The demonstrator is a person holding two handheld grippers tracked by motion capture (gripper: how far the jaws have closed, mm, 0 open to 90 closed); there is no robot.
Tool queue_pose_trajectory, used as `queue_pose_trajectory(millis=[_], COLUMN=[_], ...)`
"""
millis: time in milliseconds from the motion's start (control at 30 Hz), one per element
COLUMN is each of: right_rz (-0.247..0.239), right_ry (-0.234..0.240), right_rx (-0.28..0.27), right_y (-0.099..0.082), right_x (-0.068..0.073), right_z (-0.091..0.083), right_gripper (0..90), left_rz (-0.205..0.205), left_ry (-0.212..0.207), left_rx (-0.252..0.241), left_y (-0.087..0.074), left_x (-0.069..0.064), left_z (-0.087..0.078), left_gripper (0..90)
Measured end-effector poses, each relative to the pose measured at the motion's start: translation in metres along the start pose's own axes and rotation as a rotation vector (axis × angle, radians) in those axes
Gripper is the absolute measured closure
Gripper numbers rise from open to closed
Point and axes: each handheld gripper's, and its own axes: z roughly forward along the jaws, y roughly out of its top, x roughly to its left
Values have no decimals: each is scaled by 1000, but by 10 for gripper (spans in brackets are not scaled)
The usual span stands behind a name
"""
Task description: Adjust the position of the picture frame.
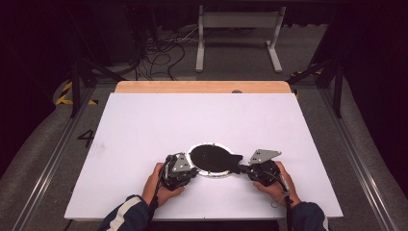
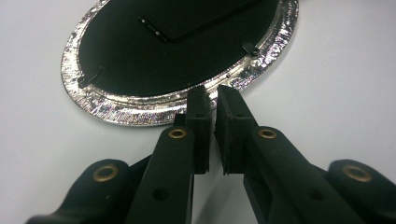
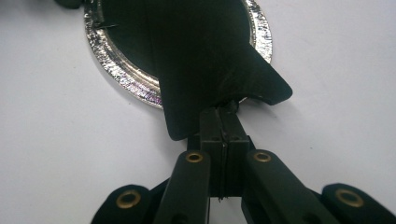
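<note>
An oval picture frame (image 1: pixel 210 160) with a silvery textured rim lies face down on the white counter (image 1: pixel 144 125), near the person's edge. Its thin black easel flap (image 3: pixel 210 70) looks light and bendy. The right hand-held gripper (image 3: pixel 223 122) is clamped on that flap's tip, a sensible hold. The left hand-held gripper (image 2: pixel 212 100) sits at the rim, jaws slightly apart, gripping nothing

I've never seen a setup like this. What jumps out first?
An oval silver-rimmed frame, lying black back up near the white table's front edge. The right gripper pinches the black stand flap; the left gripper, jaws slightly apart, sits at the rim opposite.
</note>
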Motion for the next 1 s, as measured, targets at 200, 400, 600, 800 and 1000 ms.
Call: queue_pose_trajectory(millis=[200, 400, 600, 800, 1000], right_rz=[-21, -29, -41, -49, -62], right_ry=[12, 32, 42, 63, 71], right_rx=[6, 3, 7, 7, 9], right_y=[2, 2, 3, 4, 6], right_x=[4, 7, 11, 14, 19], right_z=[1, 1, 1, 3, 4], right_gripper=[900, 900, 900, 900, 900], left_rz=[-18, -31, -38, -51, -76], left_ry=[6, 10, 22, 34, 42], left_rx=[-1, -3, -2, -7, -20], left_y=[0, 0, 1, 1, 2], left_x=[8, 16, 20, 23, 30], left_z=[0, 1, 1, 2, 5], left_gripper=[842, 848, 839, 828, 820])
